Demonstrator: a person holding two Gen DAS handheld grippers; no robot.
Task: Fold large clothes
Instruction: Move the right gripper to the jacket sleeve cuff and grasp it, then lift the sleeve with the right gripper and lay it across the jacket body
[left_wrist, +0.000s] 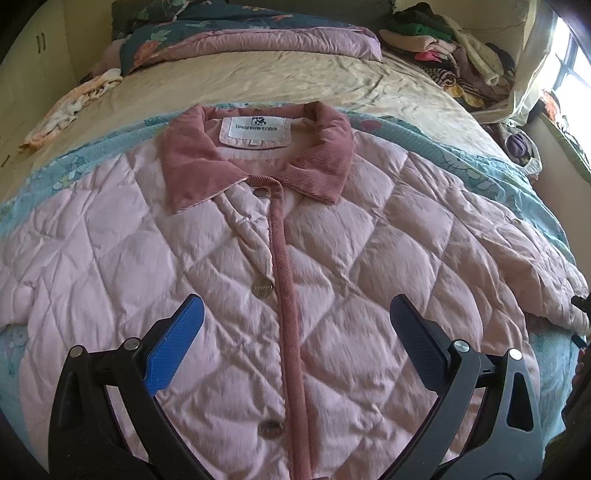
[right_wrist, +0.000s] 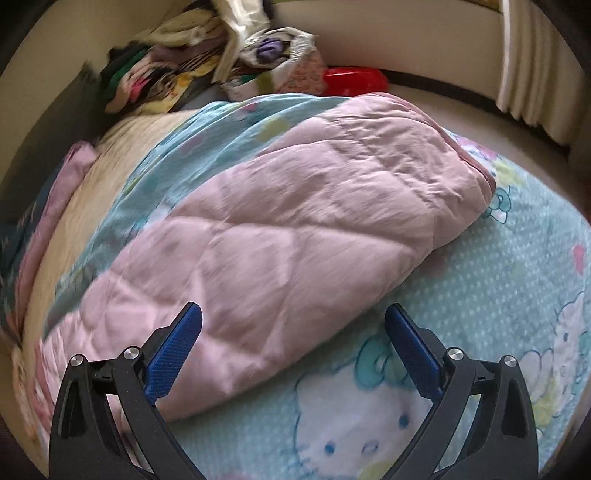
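A pale pink quilted jacket (left_wrist: 207, 258) with a darker pink corduroy collar (left_wrist: 258, 155) lies front up on a light blue cartoon blanket (left_wrist: 491, 173). Its button placket runs down the middle and a white label shows inside the collar. My left gripper (left_wrist: 295, 314) hovers open above the lower chest, its blue pads either side of the placket, holding nothing. In the right wrist view one sleeve of the jacket (right_wrist: 295, 229) stretches out across the blanket (right_wrist: 498, 295). My right gripper (right_wrist: 293, 317) stands open near the sleeve's shoulder end, with nothing between its fingers.
A beige bedsheet (left_wrist: 277, 81) lies beyond the blanket, with a folded quilt (left_wrist: 236, 37) at the head. Piles of clothes (left_wrist: 454, 48) sit at the far right by a window. A small light garment (left_wrist: 74, 107) lies at the far left. A red object (right_wrist: 354, 79) sits beyond the sleeve.
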